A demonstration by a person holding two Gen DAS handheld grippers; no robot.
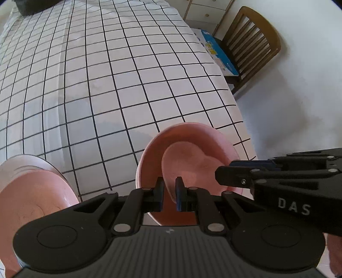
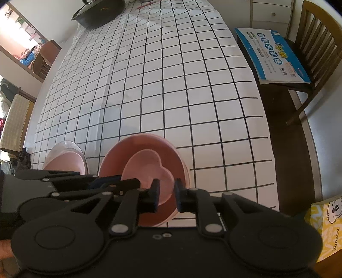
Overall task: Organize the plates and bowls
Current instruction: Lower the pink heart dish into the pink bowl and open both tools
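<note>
A small pink heart-shaped bowl (image 1: 188, 166) (image 2: 147, 169) sits inside a larger round pink bowl (image 1: 149, 154) (image 2: 115, 158) near the front edge of the checked tablecloth (image 1: 106, 85). My left gripper (image 1: 169, 190) is shut on the heart bowl's left rim; in the right wrist view it reaches in from the left (image 2: 136, 182). My right gripper (image 2: 167, 192) straddles the heart bowl's right rim with a slight gap at the inner pad, so it stands open. The left wrist view shows the right gripper (image 1: 220, 175) from the side. Left of the bowls lies another pink dish (image 1: 32, 192) (image 2: 64, 158).
A wooden chair (image 2: 316, 42) stands past the table's right edge, and a blue book (image 2: 271, 55) lies on the dark seat beside it. A black pan (image 2: 98, 12) sits at the table's far end. A yellow box (image 2: 327, 224) is at the near right.
</note>
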